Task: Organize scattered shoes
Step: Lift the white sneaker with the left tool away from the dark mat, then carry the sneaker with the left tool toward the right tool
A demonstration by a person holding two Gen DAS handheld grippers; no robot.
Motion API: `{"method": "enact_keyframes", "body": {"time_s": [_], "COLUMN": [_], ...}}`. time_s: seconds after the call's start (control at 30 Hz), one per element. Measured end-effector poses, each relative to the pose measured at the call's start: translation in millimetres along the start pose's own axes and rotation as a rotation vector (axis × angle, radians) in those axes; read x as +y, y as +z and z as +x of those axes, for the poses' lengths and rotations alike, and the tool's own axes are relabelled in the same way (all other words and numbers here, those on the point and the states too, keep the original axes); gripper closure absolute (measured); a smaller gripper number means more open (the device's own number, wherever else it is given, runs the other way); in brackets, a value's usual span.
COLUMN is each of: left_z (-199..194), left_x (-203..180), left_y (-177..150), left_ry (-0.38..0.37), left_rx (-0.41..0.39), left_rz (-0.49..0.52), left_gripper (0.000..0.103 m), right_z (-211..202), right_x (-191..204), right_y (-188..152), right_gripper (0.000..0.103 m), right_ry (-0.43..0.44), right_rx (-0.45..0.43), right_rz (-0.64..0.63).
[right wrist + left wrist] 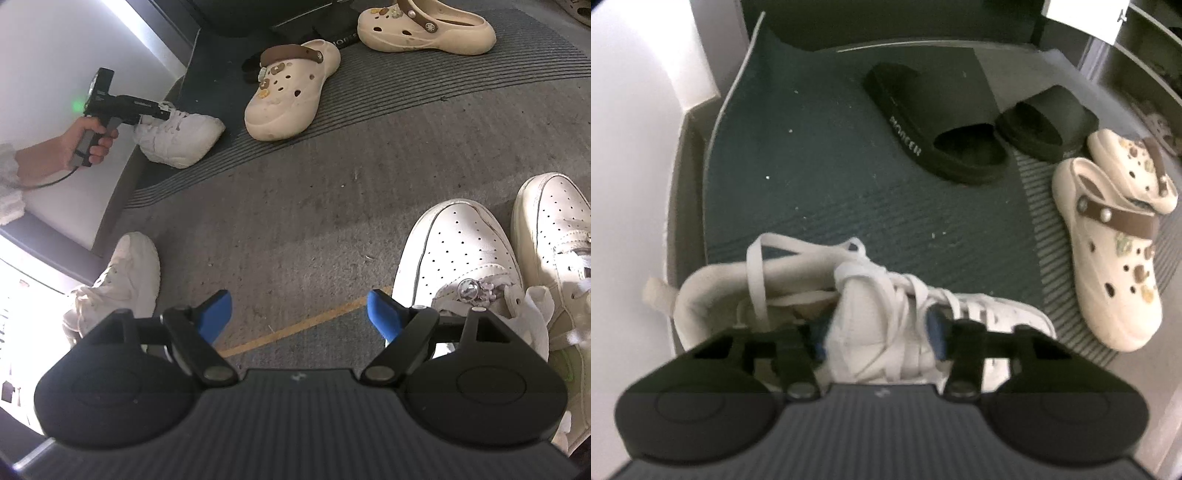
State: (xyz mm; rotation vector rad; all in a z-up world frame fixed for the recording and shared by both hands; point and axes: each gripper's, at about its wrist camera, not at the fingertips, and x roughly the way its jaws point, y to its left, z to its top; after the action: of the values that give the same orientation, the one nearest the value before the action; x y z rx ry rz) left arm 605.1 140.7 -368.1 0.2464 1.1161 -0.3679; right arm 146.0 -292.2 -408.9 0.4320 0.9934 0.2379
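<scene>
The left gripper (pixel 881 332) is clamped on the tongue and laces of a white sneaker (pixel 849 295), its blue pads pressing in from both sides. In the right wrist view this sneaker (pixel 181 138) sits at the near left edge of the dark mat (pixel 820 155), and the person's hand (pixel 86 142) grips the handle of the tool.

Beyond it on the mat lie two black slides (pixel 934 122), side by side at the far right. Just right of them, a pair of cream clogs (pixel 1108 243) with brown straps rests on the striped border.

The right gripper (pixel 301 317) hangs with its jaws apart and nothing between them, over grey carpet (pixel 314 206). Right of it stand two white perforated sneakers (pixel 465 251), touching each other. Near its left lies another white sneaker (pixel 122 280).
</scene>
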Motion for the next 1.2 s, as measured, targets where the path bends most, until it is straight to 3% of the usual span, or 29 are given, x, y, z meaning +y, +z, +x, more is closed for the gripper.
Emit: {"method": "enact_keyframes", "body": {"time_s": [0.17,0.4,0.67,0.87,1.03,1.2], "left_z": [-19.5,-77.5,-140.4,-141.1,-111.5,-78.7], "left_x": [-18.9,-46.1,-101.9,-164.6,-219.8,-255.5], "left_y": [-0.8,-9.4,-46.1,-76.9,-105.4,-120.8], "left_ry": [0.028,0.011,-0.091,-0.166,-0.263,-0.276], "left_rx": [0.007,-0.093,-0.112,-0.05,0.059,0.083], "left_rz": [-0.127,-0.182,-0.198,-0.139,-0.135,-0.167], "left_gripper": [0.066,0.067,0.067,0.067,0.066,0.066], "right_z": [-9.2,-20.2,-39.3,-64.5,-82.7,-90.7], "right_x": [0.7,-4.3,0.0,-3.7,-12.3,-21.4], "right_y": [1.6,4.7,1.5,-5.8,-12.1,-19.9], "right_gripper": [0.02,0.02,0.02,0.02,0.02,0.02], "right_ry": [-0.007,-0.008,0.007,-0.013,-0.039,-0.057], "right_rx": [-0.03,-0.069,-0.109,-0.154,-0.19,-0.189], "right_rz": [-0.007,0.027,0.029,0.038,0.065,0.099]}}
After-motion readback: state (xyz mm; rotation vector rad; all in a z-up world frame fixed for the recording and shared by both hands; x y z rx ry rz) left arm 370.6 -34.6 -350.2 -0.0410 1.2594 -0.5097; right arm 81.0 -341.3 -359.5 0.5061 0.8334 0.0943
